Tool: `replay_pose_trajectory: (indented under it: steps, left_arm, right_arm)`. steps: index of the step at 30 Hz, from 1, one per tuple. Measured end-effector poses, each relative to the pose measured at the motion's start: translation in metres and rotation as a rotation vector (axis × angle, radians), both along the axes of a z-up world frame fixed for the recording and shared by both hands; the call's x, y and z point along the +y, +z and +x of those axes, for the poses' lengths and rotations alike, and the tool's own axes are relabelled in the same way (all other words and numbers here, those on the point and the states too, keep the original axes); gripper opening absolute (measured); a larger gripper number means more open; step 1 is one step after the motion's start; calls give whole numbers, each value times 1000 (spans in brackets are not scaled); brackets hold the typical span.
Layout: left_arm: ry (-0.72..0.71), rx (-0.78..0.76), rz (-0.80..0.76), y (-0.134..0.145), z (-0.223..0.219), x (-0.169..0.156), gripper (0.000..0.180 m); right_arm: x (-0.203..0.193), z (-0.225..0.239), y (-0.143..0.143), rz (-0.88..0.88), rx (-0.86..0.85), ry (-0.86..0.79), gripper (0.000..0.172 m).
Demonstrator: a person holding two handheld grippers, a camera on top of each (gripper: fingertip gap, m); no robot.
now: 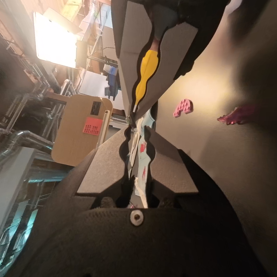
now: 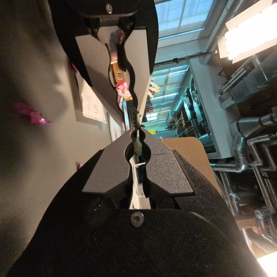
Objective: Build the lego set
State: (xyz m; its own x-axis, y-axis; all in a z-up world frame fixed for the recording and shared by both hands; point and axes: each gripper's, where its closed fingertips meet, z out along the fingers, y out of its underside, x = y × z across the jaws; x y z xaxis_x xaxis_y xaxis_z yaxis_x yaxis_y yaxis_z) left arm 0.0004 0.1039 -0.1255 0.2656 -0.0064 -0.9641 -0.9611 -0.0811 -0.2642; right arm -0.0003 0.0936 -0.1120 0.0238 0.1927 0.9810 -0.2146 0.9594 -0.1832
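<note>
1. Currently the right gripper (image 2: 137,129) has its jaws clenched on a yellow-handled tool (image 1: 147,72). The yellow body lies along the channel between the two fingers. Its thin white neck is pinched at the tips, and a small dark, metal-looking end sticks out beyond them.
2. The left gripper (image 1: 137,128) faces it head-on, tip to tip. Its jaws are released, with a clear gap between the fingers and nothing pressed by the pads. The tool's protruding end sits right at one left fingertip; I cannot tell whether they touch.
3. The tool is therefore up off the worktop (image 1: 194,75), carried by the right gripper alone, at the point where the two grippers meet.
4. Through the left gap a light blue card (image 1: 142,157) with red marks shows, lying on the worktop with a white sheet edge beside it.
5. Further out on the grey worktop:
   - a pink studded piece (image 1: 183,107)
   - a shiny magenta object (image 1: 236,118), blurred, well apart from the jaws
   - a white printed sheet (image 2: 93,107) with line drawings, lying flat behind the left gripper
6. Background:
   - a wooden board (image 1: 82,127) bearing a red sticker and a small dark label
   - a bright lamp panel (image 1: 55,43)
   - metal pipes (image 2: 242,149)
   - windows (image 2: 179,19) overhead
   - shelving, too blurred to detail
</note>
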Motion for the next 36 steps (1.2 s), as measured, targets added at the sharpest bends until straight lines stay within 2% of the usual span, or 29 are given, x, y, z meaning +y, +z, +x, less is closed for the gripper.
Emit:
replay_pose_trajectory:
  steps: [2, 10, 12, 13, 15, 17, 18, 19, 20, 23, 27, 30, 34, 36]
  left_arm:
    - [9, 5, 18, 3, -2, 0, 7]
    - [7, -21, 33, 9, -2, -1, 3]
    - [24, -15, 26, 10, -4, 0, 3]
    - [36, 13, 34, 10, -6, -1, 3]
    - [41, 52, 22, 8, -7, -1, 4]
    - [38, 87, -6, 3, -6, -1, 3]
    - [29, 110, -32, -2, -5, -1, 3]
    - [19, 133, -57, -8, -4, -1, 3]
    - [11, 154, -77, -12, -2, 0, 3]
    - [-6, 177, -118, -22, 2, 1, 3]
    - [9, 169, -102, -21, 0, 2, 3]
    - [19, 174, -76, -17, -1, 2, 3]
    - [33, 173, -46, -12, -1, 2, 4]
    - [41, 166, -39, -11, -2, 2, 4]
  right_arm:
    - [-1, 2, -1, 0, -6, 13, 0]
    - [-1, 3, 1, -50, -18, 28, 0]
    - [4, 2, -3, -117, -77, 23, 7]
    - [11, 1, -7, -183, -142, 13, 16]
    - [27, 1, -18, -409, -338, 10, 23]
    - [41, 5, -35, -706, -609, -2, 36]
    - [43, 10, -46, -833, -762, -4, 48]
    - [44, 15, -55, -928, -895, -13, 58]
    - [45, 18, -63, -979, -986, -26, 60]
    - [48, 18, -72, -979, -1057, -42, 59]
    - [44, 18, -81, -962, -1160, -64, 55]
    - [47, 14, -82, -928, -1160, -92, 45]
    - [48, 12, -82, -875, -1170, -119, 43]
    - [44, 11, -71, -869, -1148, -74, 43]
